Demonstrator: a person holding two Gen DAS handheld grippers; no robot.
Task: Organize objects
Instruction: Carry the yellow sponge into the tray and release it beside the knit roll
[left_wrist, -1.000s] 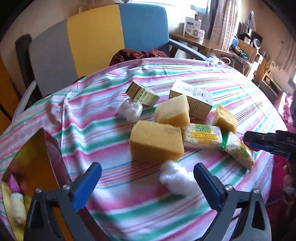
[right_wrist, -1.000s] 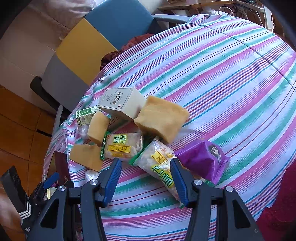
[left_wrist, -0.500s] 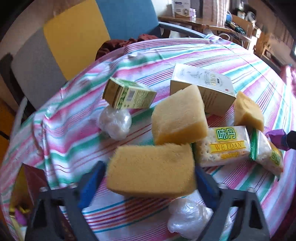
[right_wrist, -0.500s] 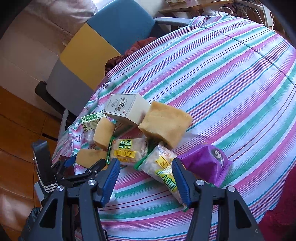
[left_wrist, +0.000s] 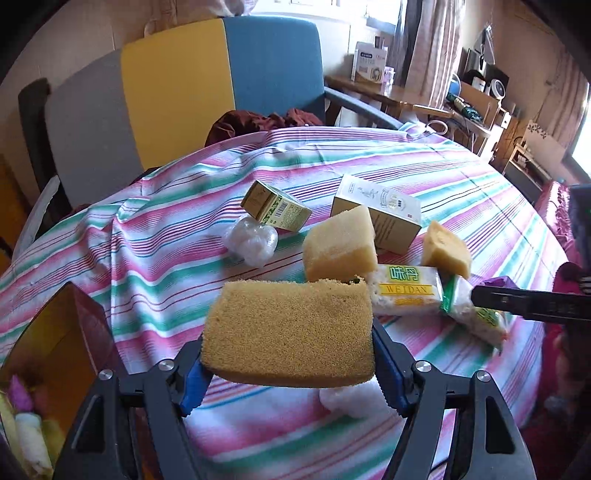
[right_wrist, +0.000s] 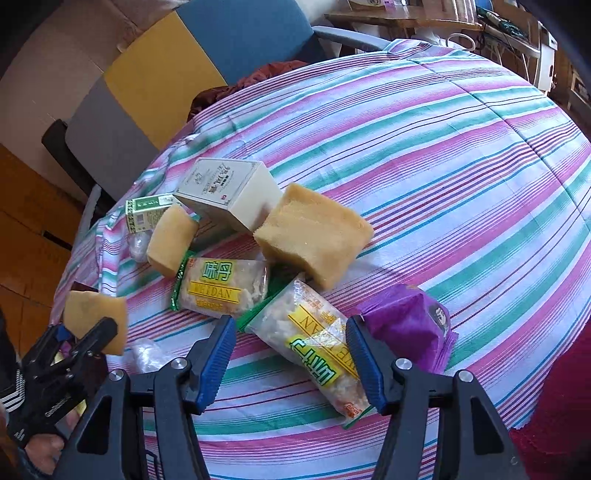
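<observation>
The left tongs (left_wrist: 288, 363) are closing on a yellow sponge (left_wrist: 290, 332), their blue pads pressed against its two ends and the sponge lifted clear of the striped cloth (left_wrist: 166, 236) on the table. From the right wrist view this sponge shows at the table's near left edge, above a crumpled plastic ball (right_wrist: 147, 354). The right tongs (right_wrist: 291, 360) are opening and grip nothing; a cracker pack (right_wrist: 317, 347) lies on the cloth between their pads, untouched. Just beside it lie a purple pack (right_wrist: 406, 325) and a second cracker pack (right_wrist: 221, 288). Behind these rest two more sponges (right_wrist: 314, 232) (right_wrist: 170, 240), a white box (right_wrist: 229, 192) and a green box (right_wrist: 146, 214). A tricolour chair (left_wrist: 177, 92) stands beyond the table.
</observation>
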